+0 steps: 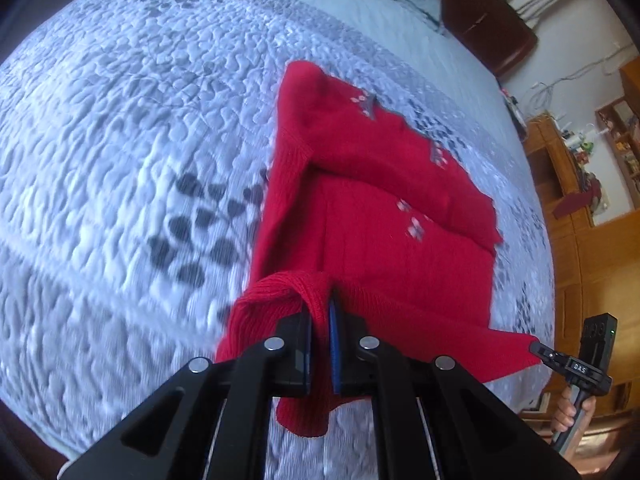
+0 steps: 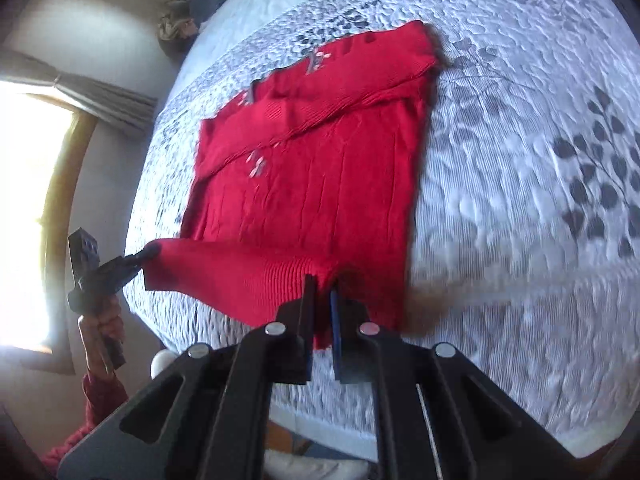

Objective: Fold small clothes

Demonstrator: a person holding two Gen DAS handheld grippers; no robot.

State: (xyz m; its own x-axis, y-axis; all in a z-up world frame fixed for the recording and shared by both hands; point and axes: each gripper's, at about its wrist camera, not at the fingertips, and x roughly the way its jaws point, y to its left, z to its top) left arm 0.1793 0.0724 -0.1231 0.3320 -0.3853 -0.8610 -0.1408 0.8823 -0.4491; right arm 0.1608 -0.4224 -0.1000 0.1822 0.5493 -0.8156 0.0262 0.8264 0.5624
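Observation:
A small red knit sweater [image 1: 372, 184] with little flower marks lies on the quilted bed, its sleeves folded across the body. It also shows in the right wrist view [image 2: 320, 168]. My left gripper [image 1: 320, 312] is shut on one corner of the ribbed hem and lifts it. My right gripper [image 2: 322, 292] is shut on the other hem corner. Each gripper shows in the other's view, the right one [image 1: 538, 347] and the left one [image 2: 150, 250], with the hem stretched between them above the bed.
The pale blue-grey quilt [image 1: 120, 140] with dark leaf prints covers the bed. A dark headboard [image 1: 480, 12] and wooden shelves [image 1: 580, 208] stand beyond it. A bright window [image 2: 32, 200] with a curtain and a heap of clothes [image 2: 188, 12] lie on the other side.

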